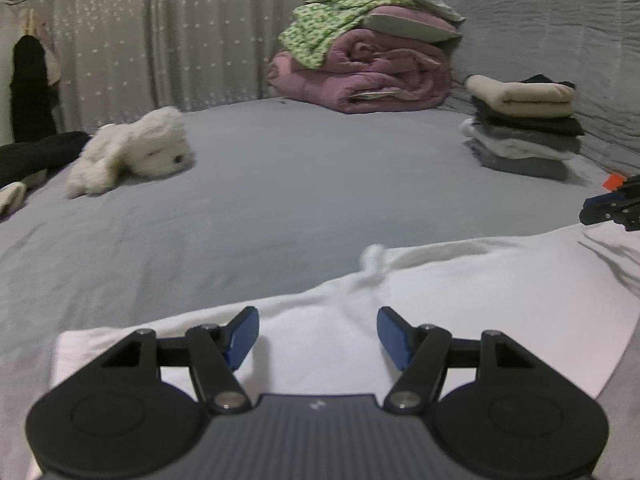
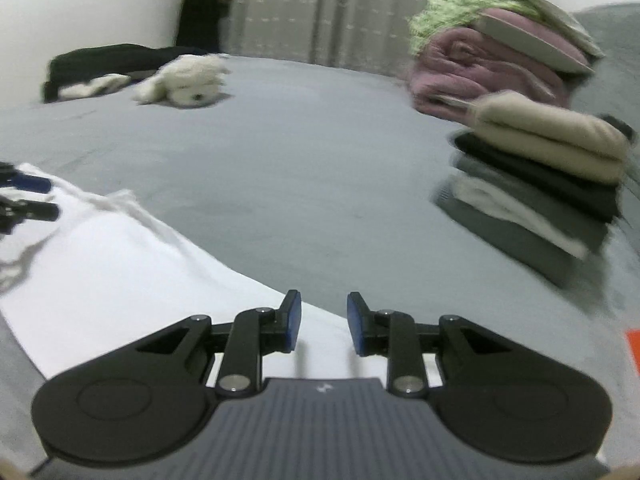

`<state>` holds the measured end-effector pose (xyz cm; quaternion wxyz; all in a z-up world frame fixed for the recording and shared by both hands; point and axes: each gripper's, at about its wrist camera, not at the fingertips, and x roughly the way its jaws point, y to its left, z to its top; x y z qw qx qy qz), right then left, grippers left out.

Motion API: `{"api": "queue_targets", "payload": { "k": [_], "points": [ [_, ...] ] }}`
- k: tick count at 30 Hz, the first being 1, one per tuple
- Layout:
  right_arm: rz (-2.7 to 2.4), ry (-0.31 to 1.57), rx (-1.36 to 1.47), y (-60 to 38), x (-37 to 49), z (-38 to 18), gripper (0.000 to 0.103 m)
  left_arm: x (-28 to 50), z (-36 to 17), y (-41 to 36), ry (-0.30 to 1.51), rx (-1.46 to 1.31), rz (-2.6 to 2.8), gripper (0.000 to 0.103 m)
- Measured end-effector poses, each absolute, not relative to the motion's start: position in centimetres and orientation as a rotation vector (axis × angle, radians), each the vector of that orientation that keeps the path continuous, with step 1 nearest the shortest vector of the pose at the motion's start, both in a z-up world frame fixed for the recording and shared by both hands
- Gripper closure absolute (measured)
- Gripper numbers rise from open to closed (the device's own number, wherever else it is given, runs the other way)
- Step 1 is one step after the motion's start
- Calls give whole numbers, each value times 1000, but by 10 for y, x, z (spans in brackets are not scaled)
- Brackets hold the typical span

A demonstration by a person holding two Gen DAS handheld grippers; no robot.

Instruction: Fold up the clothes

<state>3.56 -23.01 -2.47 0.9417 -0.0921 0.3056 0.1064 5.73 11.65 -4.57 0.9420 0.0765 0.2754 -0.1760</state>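
Your left gripper [image 1: 318, 336] and right gripper [image 2: 324, 322] both stand apart, empty, over the white garment [image 1: 460, 300] low in frame on the bed [image 1: 280, 184]. It looks soft, light and floppy. Pinch it at an edge or corner.

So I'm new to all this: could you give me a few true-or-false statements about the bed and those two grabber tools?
1. Both grippers are empty. True: the left gripper and right gripper stand open over the white garment.
2. The stuffed toy is brown. False: it is white.
3. A beige piece tops the folded stack. True.
4. The pink quilt lies on the floor. False: it sits on the grey bed.
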Motion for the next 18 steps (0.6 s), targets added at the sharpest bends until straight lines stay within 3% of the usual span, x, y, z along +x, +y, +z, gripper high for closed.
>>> {"api": "queue_targets", "payload": {
  "k": [4, 8, 12, 18],
  "points": [
    [312, 609, -177, -188, 45, -24, 73, 65, -49, 146, 585, 113, -282, 37],
    [392, 601, -179, -145, 53, -26, 73, 73, -56, 168, 619, 77, -221, 45],
    [478, 598, -209, -104, 63, -30, 79, 77, -63, 181, 617, 64, -105, 63],
    [532, 622, -192, -61, 88, -45, 82, 76, -65, 185, 612, 47, -105, 64]
  ]
}}
